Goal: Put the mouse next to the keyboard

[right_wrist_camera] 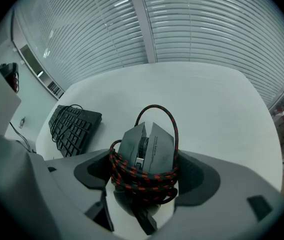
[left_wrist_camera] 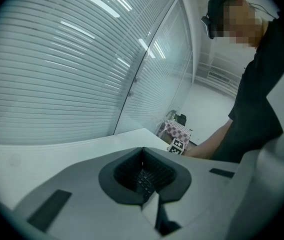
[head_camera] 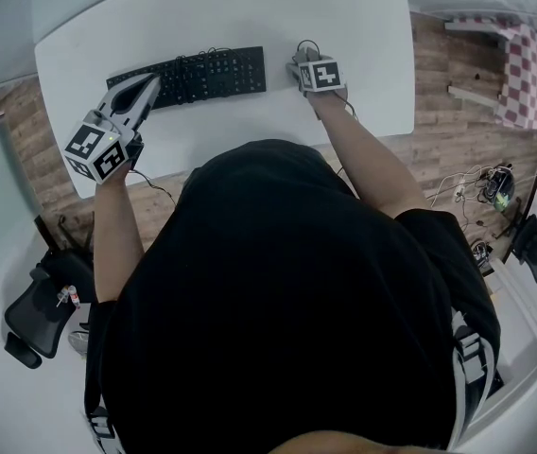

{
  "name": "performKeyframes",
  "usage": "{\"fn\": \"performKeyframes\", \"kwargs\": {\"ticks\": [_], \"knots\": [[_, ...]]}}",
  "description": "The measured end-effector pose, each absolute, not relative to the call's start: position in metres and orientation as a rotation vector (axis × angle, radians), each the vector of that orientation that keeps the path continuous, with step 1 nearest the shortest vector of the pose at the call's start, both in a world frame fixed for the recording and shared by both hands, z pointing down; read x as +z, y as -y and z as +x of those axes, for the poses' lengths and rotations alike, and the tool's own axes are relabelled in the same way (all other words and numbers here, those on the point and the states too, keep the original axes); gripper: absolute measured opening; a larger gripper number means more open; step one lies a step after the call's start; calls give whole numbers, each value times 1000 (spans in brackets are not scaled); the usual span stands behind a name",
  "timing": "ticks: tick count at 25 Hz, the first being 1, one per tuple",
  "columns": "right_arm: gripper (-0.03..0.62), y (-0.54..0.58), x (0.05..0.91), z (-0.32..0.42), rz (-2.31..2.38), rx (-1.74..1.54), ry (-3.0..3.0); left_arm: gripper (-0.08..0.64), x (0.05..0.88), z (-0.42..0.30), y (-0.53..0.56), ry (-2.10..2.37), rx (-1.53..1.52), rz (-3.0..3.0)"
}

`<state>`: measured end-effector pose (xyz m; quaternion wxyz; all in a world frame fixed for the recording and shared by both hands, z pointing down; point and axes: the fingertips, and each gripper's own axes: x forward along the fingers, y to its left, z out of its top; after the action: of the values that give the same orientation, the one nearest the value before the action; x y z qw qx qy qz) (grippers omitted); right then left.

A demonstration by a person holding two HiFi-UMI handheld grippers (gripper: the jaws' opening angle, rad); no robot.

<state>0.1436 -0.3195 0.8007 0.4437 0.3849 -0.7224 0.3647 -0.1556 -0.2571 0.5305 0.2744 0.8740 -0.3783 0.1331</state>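
Right gripper (right_wrist_camera: 144, 154) first: its jaws are closed on the mouse (right_wrist_camera: 149, 144), one pad on each flank, with the mouse nose pointing away toward the far edge of the desk (right_wrist_camera: 197, 94). A red-and-black braided cable (right_wrist_camera: 143, 178) is wound round the mouse body, and one loop arches up over the front. The windings and the jaws cover the back of the mouse, and I can't tell whether it sits on the desktop or hangs just above it. To the left lies the black keyboard (right_wrist_camera: 75, 126), near but apart, its far end cut off behind the gripper body. From the head view the right gripper (head_camera: 311, 62) is just off the right end of the keyboard (head_camera: 202, 74), on the right half of the desk (head_camera: 250, 12), and its marker cube hides nearly all of the mouse. Now the left gripper (left_wrist_camera: 142, 151): its jaws are drawn together, the dark pads meet at the tip and nothing is between them. Overhead, the left gripper (head_camera: 147, 86) points at the keyboard's left end, toward the near left corner of the desk. The person's torso covers the middle of the near edge.
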Motion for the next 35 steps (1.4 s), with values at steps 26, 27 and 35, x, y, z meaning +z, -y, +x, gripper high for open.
{"fn": "performKeyframes", "kwargs": {"ticks": [26,27,35], "knots": [[379,317,797,144,970,775,1833,23,531,-150,248,977,345,2354],[379,317,796,144,973,775,1835,23,530,-150,248,976,344,2356],[380,313,792,146,997,781,1845,23,529,-150,245,971,335,2366]]}}
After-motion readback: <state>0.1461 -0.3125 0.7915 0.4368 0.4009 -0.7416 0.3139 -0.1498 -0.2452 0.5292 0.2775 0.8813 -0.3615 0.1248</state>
